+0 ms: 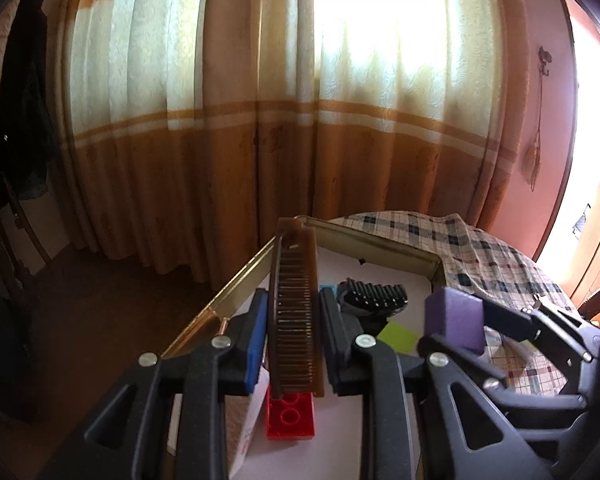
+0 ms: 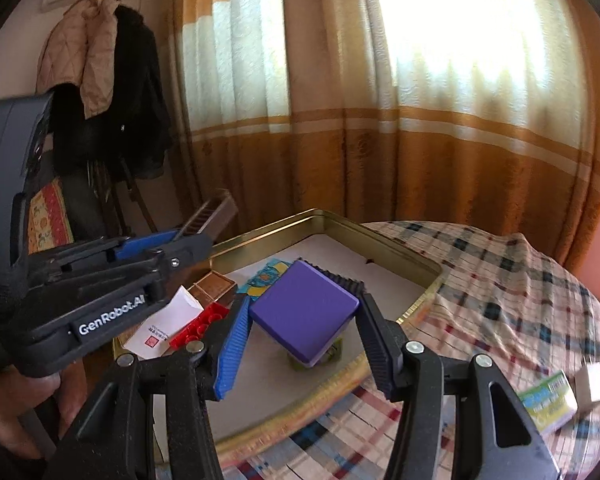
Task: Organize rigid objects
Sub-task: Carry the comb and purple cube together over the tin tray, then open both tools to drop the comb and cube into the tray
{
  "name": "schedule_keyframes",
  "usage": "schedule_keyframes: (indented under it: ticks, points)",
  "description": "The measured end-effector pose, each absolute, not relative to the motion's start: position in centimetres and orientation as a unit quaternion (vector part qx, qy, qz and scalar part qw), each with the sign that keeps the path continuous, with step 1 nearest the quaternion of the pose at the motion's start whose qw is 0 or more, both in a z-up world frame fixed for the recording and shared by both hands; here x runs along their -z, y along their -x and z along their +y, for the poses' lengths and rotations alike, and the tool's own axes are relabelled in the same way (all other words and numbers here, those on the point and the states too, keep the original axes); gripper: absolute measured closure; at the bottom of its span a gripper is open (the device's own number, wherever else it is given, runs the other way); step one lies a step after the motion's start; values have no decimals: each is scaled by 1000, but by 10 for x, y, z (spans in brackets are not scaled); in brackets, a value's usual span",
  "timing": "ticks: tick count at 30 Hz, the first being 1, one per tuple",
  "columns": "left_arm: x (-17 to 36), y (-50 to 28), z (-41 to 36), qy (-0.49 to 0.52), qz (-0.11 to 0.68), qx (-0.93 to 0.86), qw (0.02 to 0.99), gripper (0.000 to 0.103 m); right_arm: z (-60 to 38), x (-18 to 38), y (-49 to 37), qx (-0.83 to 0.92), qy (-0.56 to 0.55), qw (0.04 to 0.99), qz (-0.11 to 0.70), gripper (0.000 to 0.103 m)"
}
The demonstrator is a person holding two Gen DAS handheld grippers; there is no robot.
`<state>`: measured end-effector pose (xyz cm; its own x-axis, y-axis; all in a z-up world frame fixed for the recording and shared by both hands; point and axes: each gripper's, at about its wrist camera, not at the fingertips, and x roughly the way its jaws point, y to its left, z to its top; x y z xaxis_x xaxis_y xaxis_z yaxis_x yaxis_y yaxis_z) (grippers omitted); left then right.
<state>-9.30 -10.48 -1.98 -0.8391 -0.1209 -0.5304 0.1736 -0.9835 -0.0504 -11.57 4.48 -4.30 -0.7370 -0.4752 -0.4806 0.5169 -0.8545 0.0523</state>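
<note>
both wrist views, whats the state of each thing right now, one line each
left tool: shut on the brown comb
brown comb: held above the tin, lifted clear
right tool: shut on the purple block
purple block: held over the tin
gold tin: open, lying on the checked cloth
red brick: lying in the tin
green-and-white box: resting on the cloth outside the tin

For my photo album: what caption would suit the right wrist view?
Right gripper carries a purple block over the gold tin; left gripper alongside holds a brown comb.
</note>
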Motion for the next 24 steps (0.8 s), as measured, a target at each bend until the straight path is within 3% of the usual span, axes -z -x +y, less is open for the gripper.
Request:
schedule_keyframes:
  ticks: [9,12,13,14,18,20,24]
  points:
    - [22,103,-116,-293,46,951,90,76,21,62,132,917,-280,277,62,46]
    - [21,99,-118,-287,53,951,101,46,26,62,128,920,-277,272,59,32]
    - [19,96,-119,-281,55,952,108,34,30,61,126,920,-277,272,55,31]
    - [17,91,-118,-273,58,954,112,28,33,60,125,920,-276,271,53,31]
    - [12,82,-107,-263,67,957,103,21,61,57,116,925,-277,258,42,31]
    - [10,80,-96,-259,64,959,95,12,82,56,112,928,-280,242,39,31]
    - [9,83,-56,-261,50,962,61,10,130,58,106,936,-287,202,33,30]
